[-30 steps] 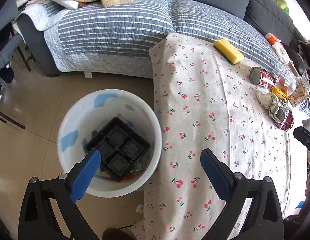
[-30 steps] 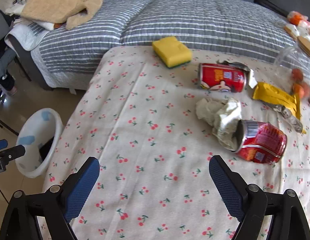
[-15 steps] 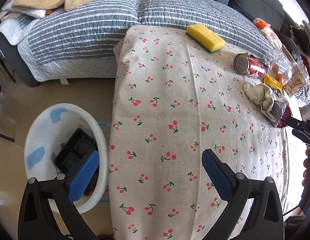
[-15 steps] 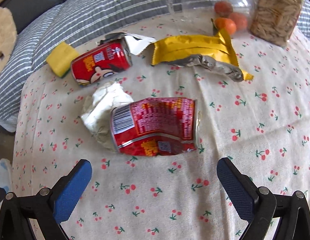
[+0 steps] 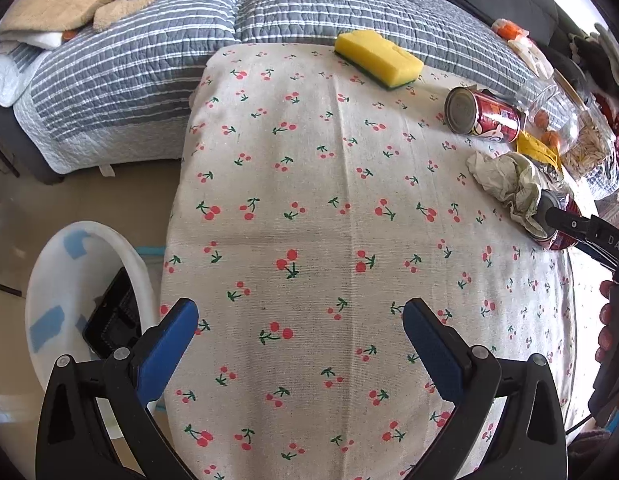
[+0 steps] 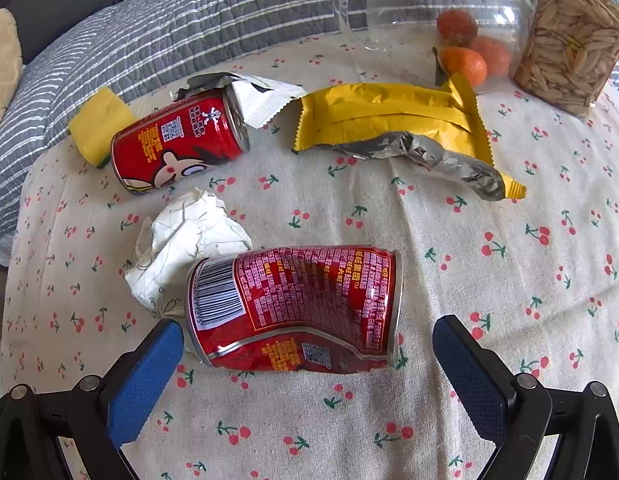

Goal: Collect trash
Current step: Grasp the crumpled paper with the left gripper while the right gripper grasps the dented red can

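Note:
A dented red can (image 6: 293, 308) lies on its side on the cherry-print tablecloth (image 6: 489, 280), between the fingers of my right gripper (image 6: 307, 324), which is open wide. Its left fingertip (image 6: 169, 332) is right by the can's bottom end; the other stands clear. Crumpled paper (image 6: 181, 240) rests against the can. Behind lie a second red can (image 6: 177, 144), a white wrapper (image 6: 265, 96) and a yellow wrapper (image 6: 389, 120). My left gripper (image 5: 299, 308) hangs open and empty over the cloth. On the floor at left stands a white bin (image 5: 49, 280) holding a black tray (image 5: 113, 320).
A yellow sponge (image 5: 379, 58) sits at the table's far edge. A clear jar with oranges (image 6: 461, 52) and a jar of seeds (image 6: 569, 48) stand at the back right. A striped sofa cover (image 5: 149, 60) lies beyond the table. A person's hand (image 5: 609, 320) shows at right.
My left gripper slid from above the bin to over the table. My right gripper rolled and dropped toward the dented can, which now lies between its fingers.

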